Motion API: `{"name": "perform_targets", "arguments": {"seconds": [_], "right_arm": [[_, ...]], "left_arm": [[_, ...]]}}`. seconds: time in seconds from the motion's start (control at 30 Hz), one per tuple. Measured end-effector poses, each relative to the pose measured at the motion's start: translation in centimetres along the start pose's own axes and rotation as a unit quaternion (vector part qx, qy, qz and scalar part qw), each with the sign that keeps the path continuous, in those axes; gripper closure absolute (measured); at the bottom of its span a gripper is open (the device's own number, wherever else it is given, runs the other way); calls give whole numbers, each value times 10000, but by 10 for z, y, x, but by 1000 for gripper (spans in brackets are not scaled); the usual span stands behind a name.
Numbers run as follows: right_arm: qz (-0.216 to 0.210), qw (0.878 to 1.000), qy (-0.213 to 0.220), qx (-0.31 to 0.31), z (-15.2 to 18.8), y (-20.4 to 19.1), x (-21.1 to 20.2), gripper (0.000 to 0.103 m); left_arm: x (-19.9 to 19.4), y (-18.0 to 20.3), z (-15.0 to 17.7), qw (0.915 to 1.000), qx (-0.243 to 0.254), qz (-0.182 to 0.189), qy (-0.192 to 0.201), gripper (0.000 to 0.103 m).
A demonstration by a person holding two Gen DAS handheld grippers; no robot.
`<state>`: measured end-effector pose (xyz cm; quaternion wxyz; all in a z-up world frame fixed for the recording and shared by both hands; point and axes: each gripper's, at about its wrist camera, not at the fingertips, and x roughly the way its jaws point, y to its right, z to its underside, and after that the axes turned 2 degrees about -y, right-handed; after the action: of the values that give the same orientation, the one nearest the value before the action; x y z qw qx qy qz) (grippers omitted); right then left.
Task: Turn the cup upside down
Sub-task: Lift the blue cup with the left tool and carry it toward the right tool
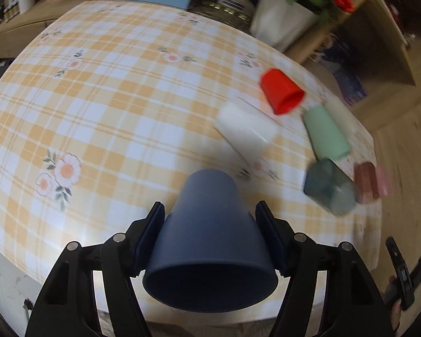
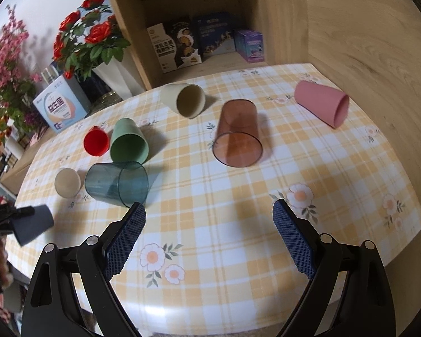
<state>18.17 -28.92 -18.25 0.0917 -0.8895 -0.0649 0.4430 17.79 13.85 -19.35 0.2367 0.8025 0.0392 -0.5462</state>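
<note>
My left gripper (image 1: 210,213) is shut on a dark blue cup (image 1: 210,241), held above the table with its open mouth toward the camera and its base pointing away. The same cup (image 2: 32,226) shows at the far left of the right wrist view, in the left gripper. My right gripper (image 2: 209,213) is open and empty above the checked tablecloth (image 2: 210,196). Several cups lie on their sides: red (image 2: 96,141), green (image 2: 129,141), clear teal (image 2: 116,182), beige (image 2: 183,99), clear brown (image 2: 237,136), pink (image 2: 321,102), cream (image 2: 67,182).
A wooden shelf (image 2: 199,22) with boxes stands behind the table. A white pot of red roses (image 2: 89,39) and a blue box (image 2: 60,106) stand at the back left. A wooden panel (image 2: 379,42) runs along the right edge.
</note>
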Motion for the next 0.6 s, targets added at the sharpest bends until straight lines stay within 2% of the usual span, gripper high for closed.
{"name": "perform_targets", "arguments": {"seconds": [0.1, 0.4, 0.6], "right_arm": [[-56, 9999, 14, 114, 3, 7, -3, 14], [-64, 9997, 138, 200, 5, 18, -15, 14], [-117, 9995, 112, 284, 7, 19, -12, 14]], "left_arm": [[7, 16, 11, 9996, 88, 202, -202, 38], [17, 23, 17, 9995, 216, 73, -214, 38], [27, 26, 29, 9958, 556, -52, -723, 39]]}}
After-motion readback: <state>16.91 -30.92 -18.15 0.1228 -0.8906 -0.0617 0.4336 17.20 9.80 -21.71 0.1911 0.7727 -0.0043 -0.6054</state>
